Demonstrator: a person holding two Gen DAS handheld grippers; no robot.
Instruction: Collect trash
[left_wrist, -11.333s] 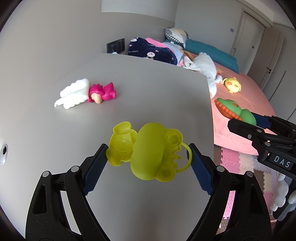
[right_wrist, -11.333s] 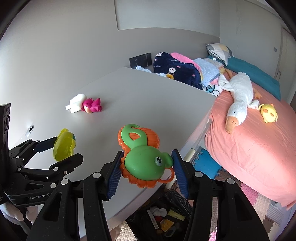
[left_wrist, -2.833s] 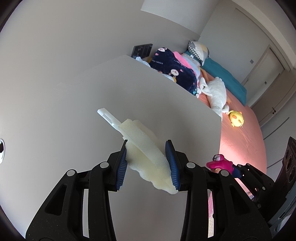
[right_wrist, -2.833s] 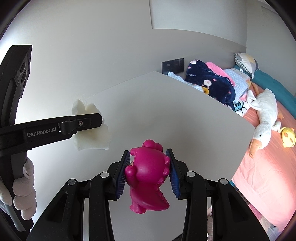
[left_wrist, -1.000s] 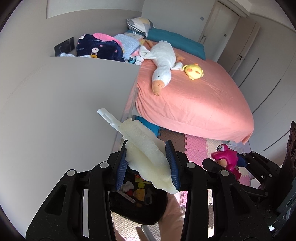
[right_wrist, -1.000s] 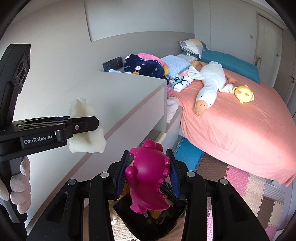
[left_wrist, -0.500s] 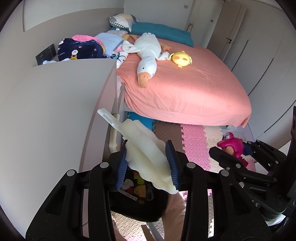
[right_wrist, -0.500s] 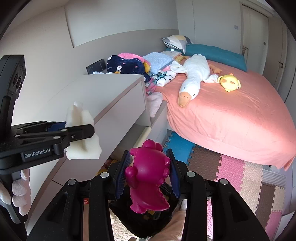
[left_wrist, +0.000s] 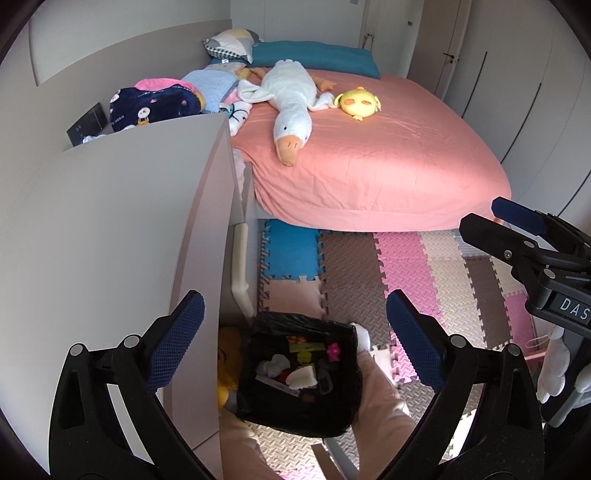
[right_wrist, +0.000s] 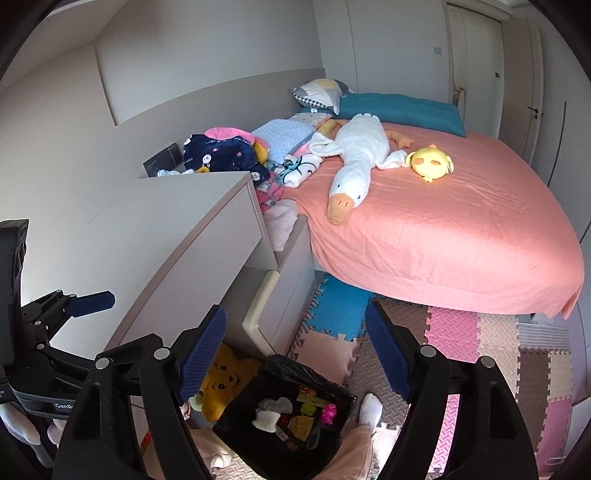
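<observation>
Left gripper: black frame, silver screws, blue ribbed pads. Right gripper: same build, white "DAS" label on its side; left's side reads "GenR…". Person: white gloves, pale pink trousers, white sock.

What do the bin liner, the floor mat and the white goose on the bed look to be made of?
Bin liner: thin black plastic film, glossy and wrinkled.
Floor mat: likely foam, matte textured tiles with interlocking toothed edges.
Goose: soft plush fabric, stuffed, limp wings.
</observation>
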